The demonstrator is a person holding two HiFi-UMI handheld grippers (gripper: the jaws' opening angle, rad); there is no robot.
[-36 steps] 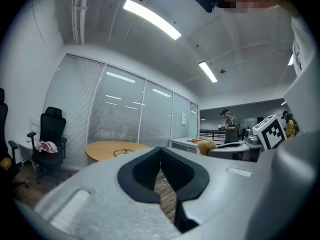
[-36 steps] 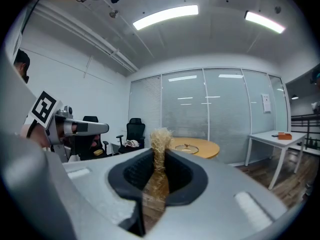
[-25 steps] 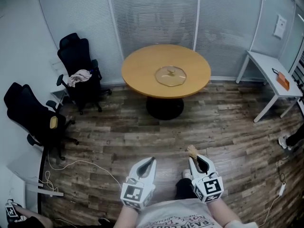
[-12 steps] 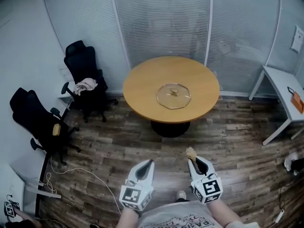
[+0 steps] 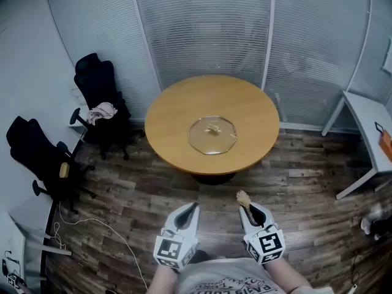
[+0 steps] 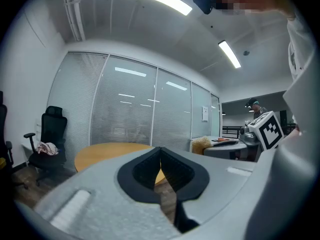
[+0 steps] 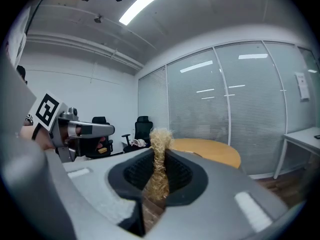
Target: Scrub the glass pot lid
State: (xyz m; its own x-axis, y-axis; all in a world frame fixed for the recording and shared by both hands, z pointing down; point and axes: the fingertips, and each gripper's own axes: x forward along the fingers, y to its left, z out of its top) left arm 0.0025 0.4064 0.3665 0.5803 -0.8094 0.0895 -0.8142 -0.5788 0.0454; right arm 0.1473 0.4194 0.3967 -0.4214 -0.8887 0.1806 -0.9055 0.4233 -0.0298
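- Round wooden table point(image 5: 245, 112) sits nearer than a second ago; the glass pot lid point(image 5: 212, 135) lies at its middle, untouched.
- Left gripper point(image 5: 193, 208), short of the table: jaws pressed together, empty.
- Right gripper point(image 5: 246, 207), beside it, pinches a straw-coloured scrubber point(image 5: 243, 196); scrubbing likely awaits more approach.

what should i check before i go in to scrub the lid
1. Scrubber clamped in right gripper: ok.
2. Left gripper free to steady the lid: ok, jaws together with nothing between them.
3. Glass pot lid lying flat on the table, knob up: ok.
4. Lid within reach: not ok, both grippers are over the floor, short of the table.
5. Where the lid is dirty: cannot tell from here.
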